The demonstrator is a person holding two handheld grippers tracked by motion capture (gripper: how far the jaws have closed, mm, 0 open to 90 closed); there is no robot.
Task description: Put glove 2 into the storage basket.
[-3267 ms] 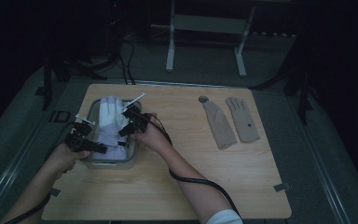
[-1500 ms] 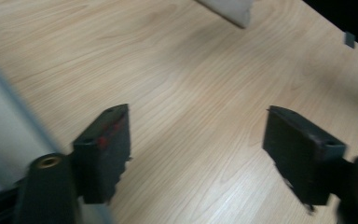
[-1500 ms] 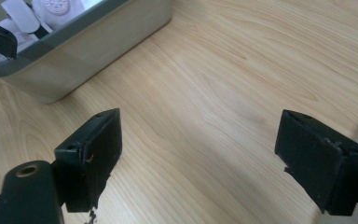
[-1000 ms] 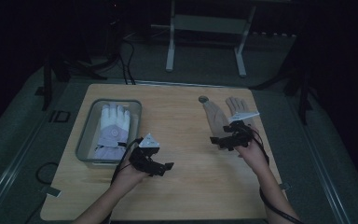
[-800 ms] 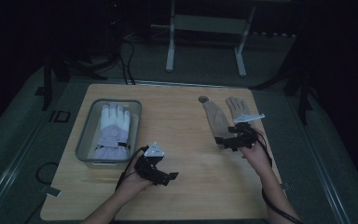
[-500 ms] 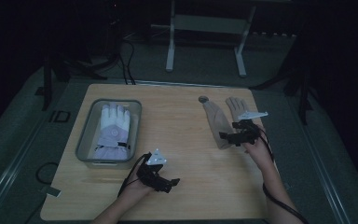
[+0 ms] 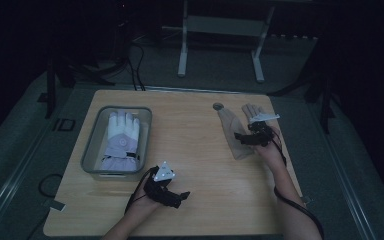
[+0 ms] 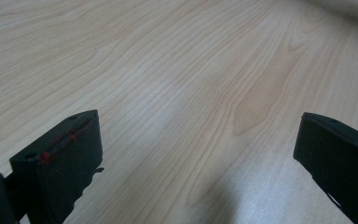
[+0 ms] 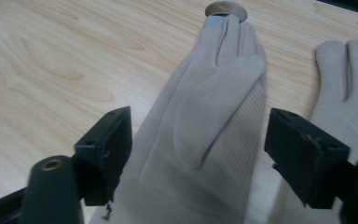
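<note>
Two beige gloves are counted at the far right of the counter [image 7: 200, 150]; the nearer beige glove [image 9: 214, 116] is framed between the spread fingers of the right gripper [image 9: 198, 154], which have just been closing, with the pads not yet pressed on it; the second beige glove [image 9: 349, 88] lies just beside it; one round wooden disc [image 9: 226, 8] sits at its fingertips. One white glove [image 7: 121, 137] lies in one grey tray [image 7: 91, 150]. The left gripper [image 8: 198, 154] is seen with fingers spread over bare wood, nothing between them.
</note>
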